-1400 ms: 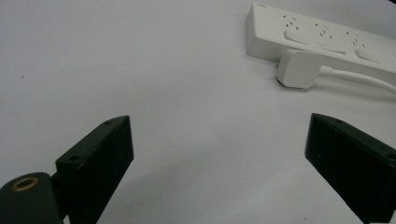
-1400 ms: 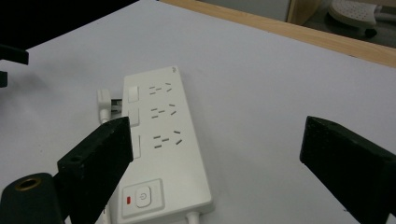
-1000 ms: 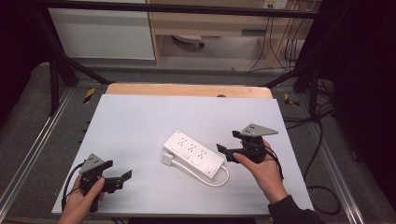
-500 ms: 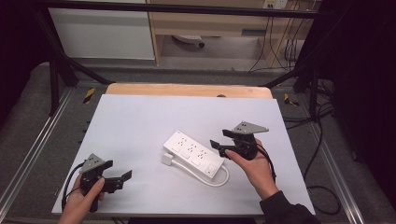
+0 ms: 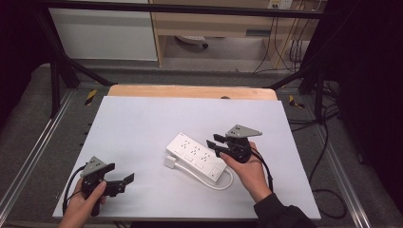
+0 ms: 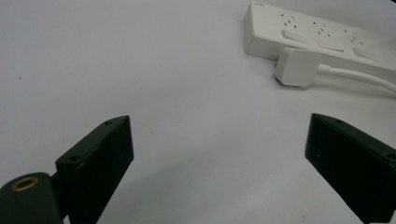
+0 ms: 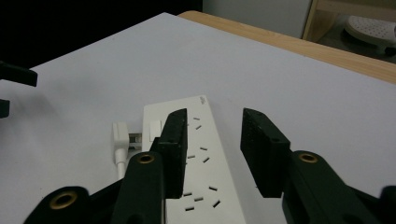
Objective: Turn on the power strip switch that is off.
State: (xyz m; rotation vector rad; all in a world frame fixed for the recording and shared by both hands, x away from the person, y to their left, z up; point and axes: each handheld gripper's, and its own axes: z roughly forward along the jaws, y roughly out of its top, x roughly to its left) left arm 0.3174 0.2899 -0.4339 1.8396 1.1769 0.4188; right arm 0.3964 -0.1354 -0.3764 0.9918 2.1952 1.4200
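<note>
Near the middle of the pale grey-white table top [image 5: 157, 123], lying flat and slantwise, a long white plastic power strip [image 5: 196, 156] with several rows of sockets facing up; hard against its near long side, a white flat plug [image 5: 170, 162] on a white cord [image 5: 223, 183] that loops out past the strip's near right end and curls back to it; plug [image 6: 296, 66] seen in the left gripper view just in front of the strip [image 6: 322, 39], touching or nearly so; cannot tell which.

Above the strip's right end, held in the person's right hand [image 5: 249, 171], the black two-jaw right gripper [image 5: 215, 141] with its grey three-cornered plate on top; jaws parted by a moderate gap, pinching nothing; in the right gripper view, the right gripper [image 7: 212, 140] poised over the strip's [image 7: 205, 172] socket face, one jaw over its left part, the other toward its right edge; whether lifted clear of the plastic or resting on it, cannot tell.

Well apart from the strip, toward the near left corner of the table top, the black left gripper [image 5: 124, 181] in the person's left hand [image 5: 85, 206]; jaws spread wide, nothing between them but bare table top [image 6: 140, 70]; pointed roughly toward the strip.

Beyond the far edge of the table top, a band of light wood [image 5: 190, 91].
</note>
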